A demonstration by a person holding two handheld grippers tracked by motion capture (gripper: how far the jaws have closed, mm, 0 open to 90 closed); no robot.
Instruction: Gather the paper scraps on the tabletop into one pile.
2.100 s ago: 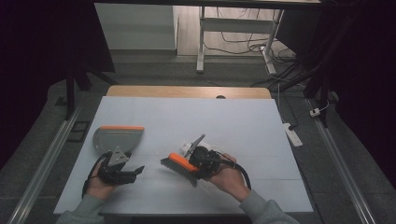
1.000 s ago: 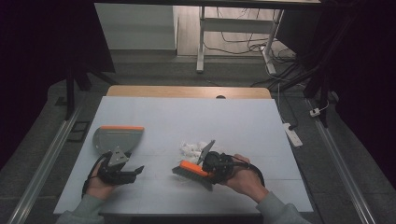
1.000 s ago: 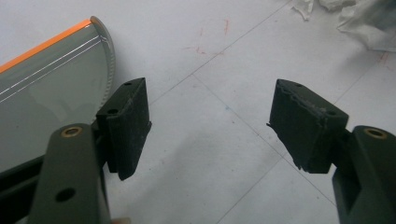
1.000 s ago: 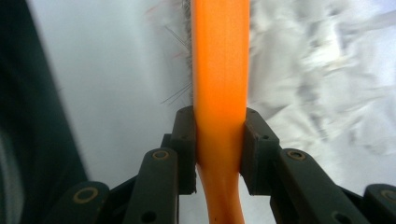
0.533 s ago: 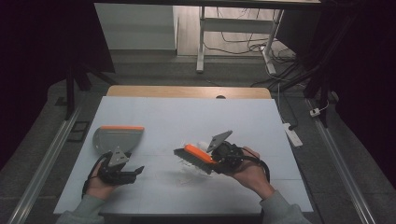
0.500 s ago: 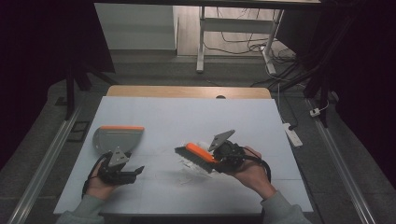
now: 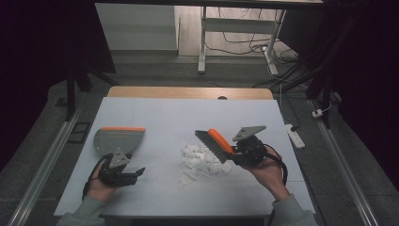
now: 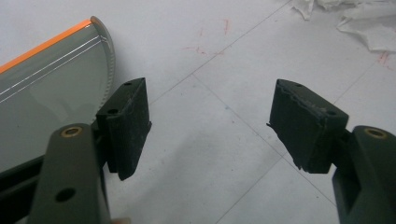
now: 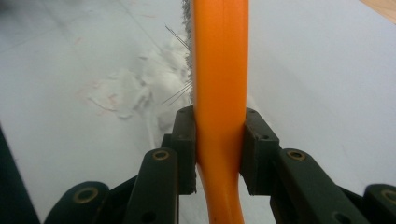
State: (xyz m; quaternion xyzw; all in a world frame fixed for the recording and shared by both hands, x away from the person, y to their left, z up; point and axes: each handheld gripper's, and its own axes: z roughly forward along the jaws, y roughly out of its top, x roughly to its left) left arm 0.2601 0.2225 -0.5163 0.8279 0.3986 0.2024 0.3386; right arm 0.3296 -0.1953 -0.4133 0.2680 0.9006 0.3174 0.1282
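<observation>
My right gripper (image 7: 237,151) is shut on the orange handle of a hand brush (image 7: 215,141), whose dark bristles point toward the table's left above a heap of torn white paper scraps (image 7: 202,157). In the right gripper view the orange brush handle (image 9: 219,84) runs up between the two pads, with the scraps (image 9: 140,98) lying to its left. My left gripper (image 7: 123,173) rests open near the front left of the table, nothing between its pads (image 8: 128,126). A grey dustpan with an orange edge (image 7: 117,139) lies just beyond it, and the dustpan (image 8: 46,93) is at the left in the left gripper view.
The white table top (image 7: 188,117) has a wooden strip along its far edge. A white power strip (image 7: 292,134) lies off the table's right side. Cables and a desk's metal legs (image 7: 203,42) stand on the floor behind.
My right hand has carried the brush to the right and lifted it, uncovering the paper heap. The scraps are more spread out. The left gripper has stayed still.
</observation>
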